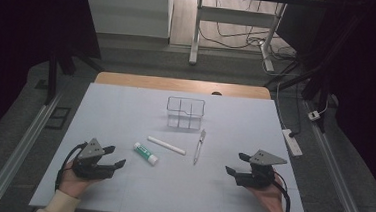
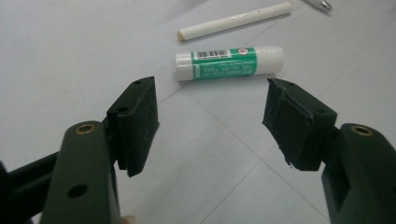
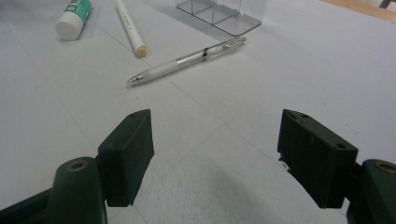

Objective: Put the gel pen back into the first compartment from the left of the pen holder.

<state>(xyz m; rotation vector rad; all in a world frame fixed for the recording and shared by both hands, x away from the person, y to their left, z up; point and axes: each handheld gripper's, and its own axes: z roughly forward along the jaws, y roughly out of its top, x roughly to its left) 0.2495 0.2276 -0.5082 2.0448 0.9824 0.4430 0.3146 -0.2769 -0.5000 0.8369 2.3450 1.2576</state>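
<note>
The left gripper [image 1: 117, 157] has its jaws wide open, with nothing between them. Just past its tips lies a green and white glue stick [image 2: 229, 62], flat on the white table [image 1: 125, 111]. The right gripper [image 1: 234, 163] is wide open too and holds nothing. It points at a clear pen [image 3: 187, 59] lying a little way off. Between the glue stick and the pen lies a thin white stick [image 1: 166, 145]. Behind them all stands a clear box [image 1: 185, 112] with small compartments.
</note>
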